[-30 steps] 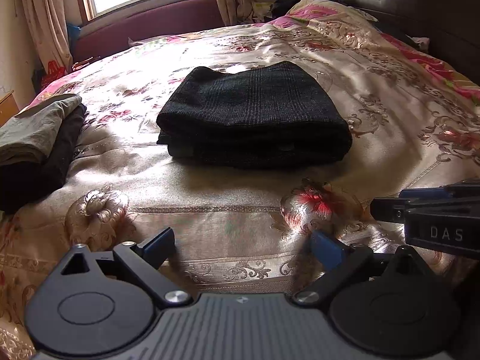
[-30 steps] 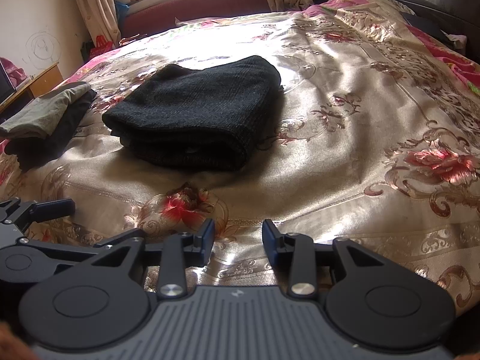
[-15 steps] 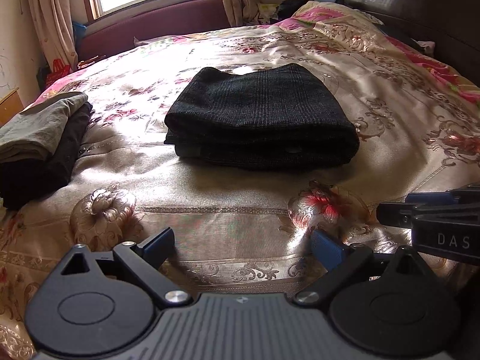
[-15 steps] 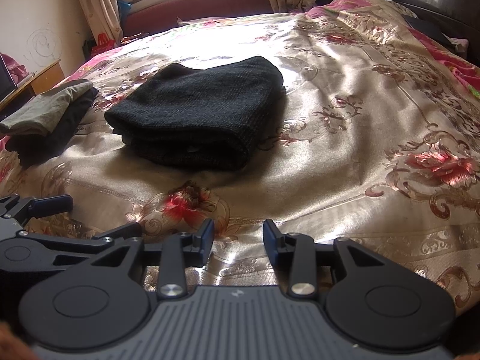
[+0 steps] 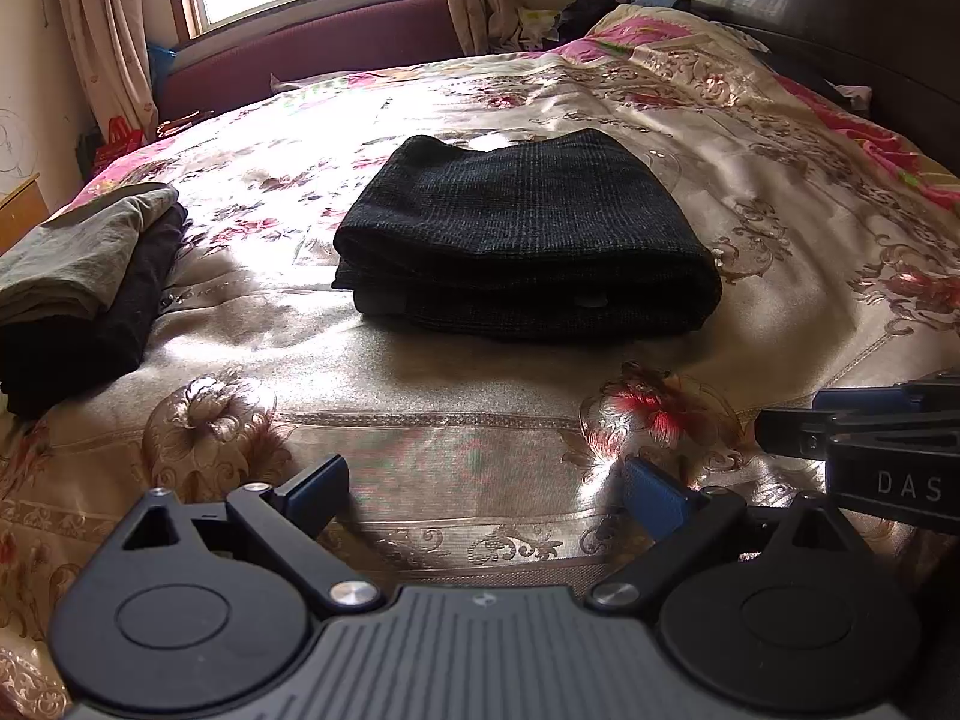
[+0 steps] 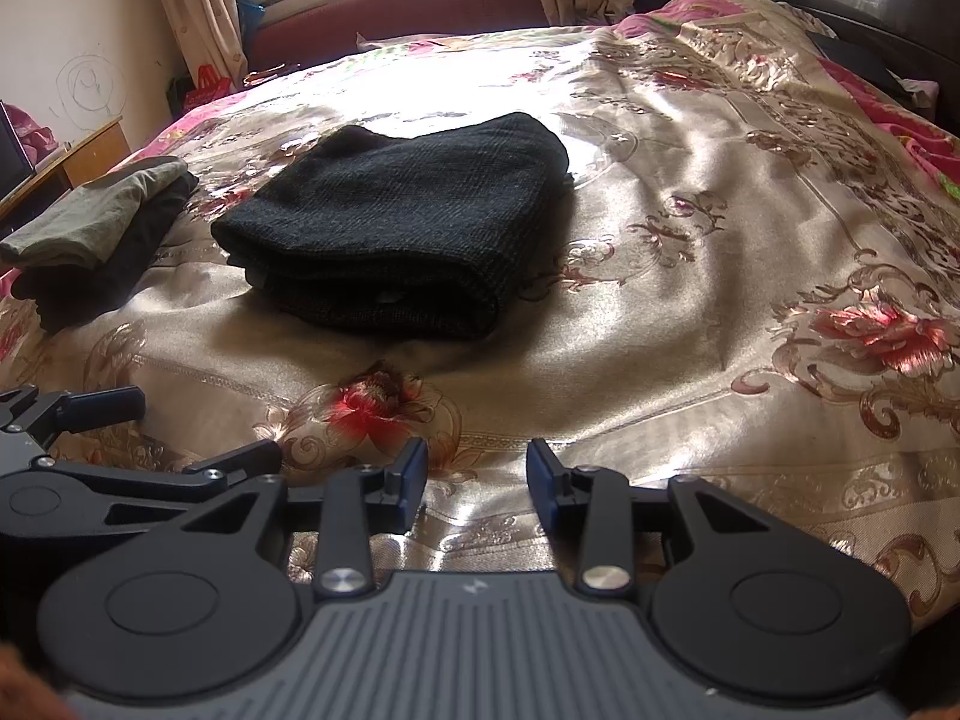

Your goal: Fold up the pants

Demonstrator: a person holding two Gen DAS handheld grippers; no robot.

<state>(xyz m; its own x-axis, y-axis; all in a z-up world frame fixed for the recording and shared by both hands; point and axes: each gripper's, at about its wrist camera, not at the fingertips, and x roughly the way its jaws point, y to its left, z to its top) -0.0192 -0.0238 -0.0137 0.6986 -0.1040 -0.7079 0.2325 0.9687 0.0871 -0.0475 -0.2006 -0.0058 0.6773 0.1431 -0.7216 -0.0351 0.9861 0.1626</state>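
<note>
Black ribbed gripper bodies, round pivot discs, silver screws, blue-padded jaws.

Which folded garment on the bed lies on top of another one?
The olive-grey garment at the left edge; it lies on a black garment. The dark checked pants lie alone.

The pants point(image 5: 522, 246) are black with a faint grey check. The bedspread point(image 5: 420, 414) under them is shiny gold with red and pink flowers. Left of the pants, an olive-green garment point(image 5: 72, 258) tops a black one point(image 5: 90, 342).
</note>
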